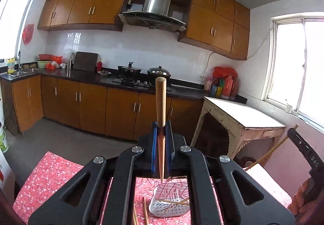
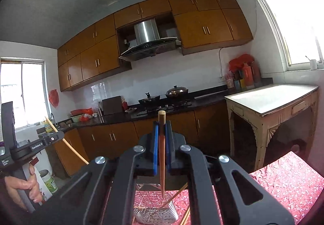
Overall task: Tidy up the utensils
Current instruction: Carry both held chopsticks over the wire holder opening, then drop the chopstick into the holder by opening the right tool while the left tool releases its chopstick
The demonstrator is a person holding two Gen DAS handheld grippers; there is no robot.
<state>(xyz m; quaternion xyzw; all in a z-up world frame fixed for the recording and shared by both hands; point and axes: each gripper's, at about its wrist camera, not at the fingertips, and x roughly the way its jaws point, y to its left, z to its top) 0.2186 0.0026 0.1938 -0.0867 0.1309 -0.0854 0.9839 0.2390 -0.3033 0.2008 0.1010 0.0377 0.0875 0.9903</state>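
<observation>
My left gripper is shut on a wooden chopstick that stands upright, its thin tip just above a metal wire utensil holder on the red floral tablecloth. My right gripper is shut on another chopstick, held upright with its tip over the same holder. Chopsticks lie in the holder, and loose chopsticks lie beside it on the cloth. The left gripper also shows at the left of the right wrist view, with its chopstick sticking out.
A worn wooden side table with a white top stands to the right. Kitchen counter with stove and pots runs along the far wall. The red tablecloth extends right. A green-labelled container stands on the floor at left.
</observation>
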